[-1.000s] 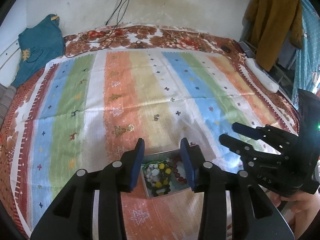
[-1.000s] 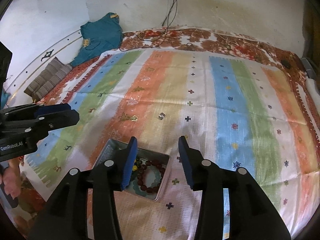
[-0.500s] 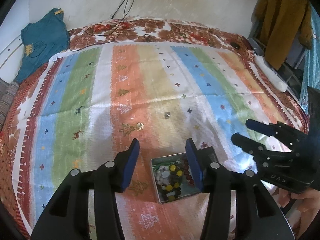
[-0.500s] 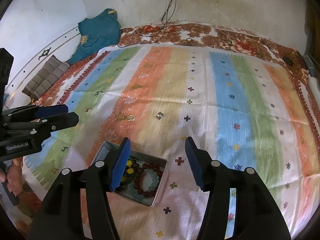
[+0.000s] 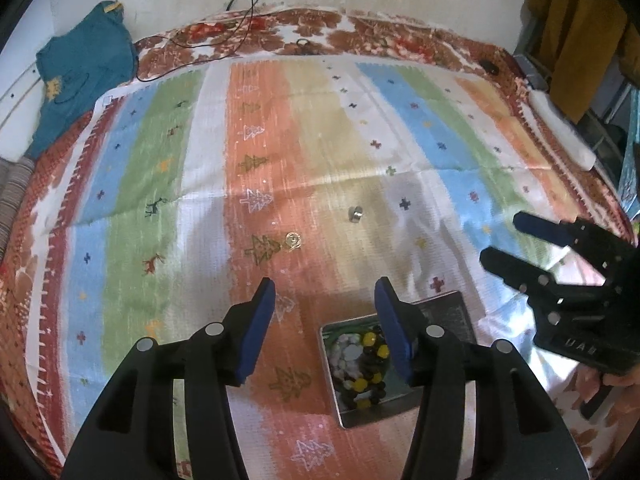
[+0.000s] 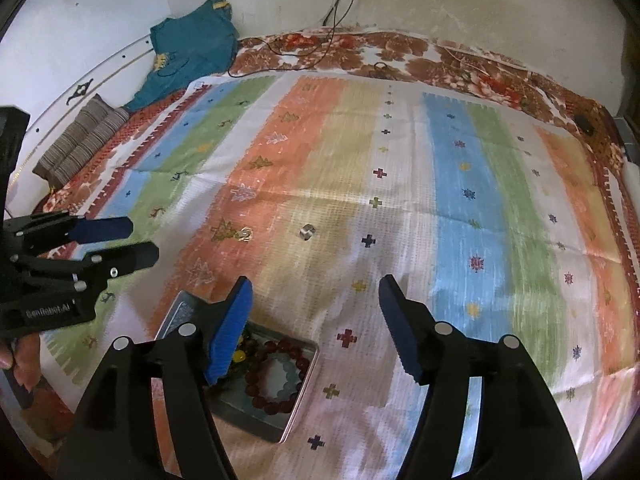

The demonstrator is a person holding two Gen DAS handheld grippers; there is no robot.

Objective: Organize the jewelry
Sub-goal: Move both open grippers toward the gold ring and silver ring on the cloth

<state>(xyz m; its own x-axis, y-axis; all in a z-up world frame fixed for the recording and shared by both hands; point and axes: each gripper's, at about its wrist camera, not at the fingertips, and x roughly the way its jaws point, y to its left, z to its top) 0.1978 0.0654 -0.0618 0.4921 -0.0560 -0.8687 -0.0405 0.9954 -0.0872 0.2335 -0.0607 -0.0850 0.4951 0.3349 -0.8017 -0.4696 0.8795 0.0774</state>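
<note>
A: Where was the jewelry rel. to the tin?

B: Tin [image 5: 396, 364] sat on the striped bedspread [image 5: 420, 128], beaded bracelets [image 6: 276, 376] already inside. Two loose bits lay beyond its far edge, well apart from it: a gold ring [image 5: 293, 239] on the orange stripe, and a silver ring [image 5: 354, 213] on the tan stripe, a bit further out and to the right of the gold one.

A: Tools?

B: Left tool [image 5: 326, 328] released, jaws had just been opening, nothing btwn them; its right pad overlapped the tin's near side in that view. Right tool [image 6: 316, 328] also released, jaws had just been opening, empty, with its left pad over the tin's corner.

A: Which hand's closer to the loose pieces?

B: Hard call. From the left wrist view the gold ring lay almost straight ahead, just past the tin's far-left corner, so I'd judge left for that one. Silver ring sat ahead-left of the right tool [image 5: 532, 248], near the line btwn both. Both pieces too small to give a long axis; approach fwd and down either way.
</note>
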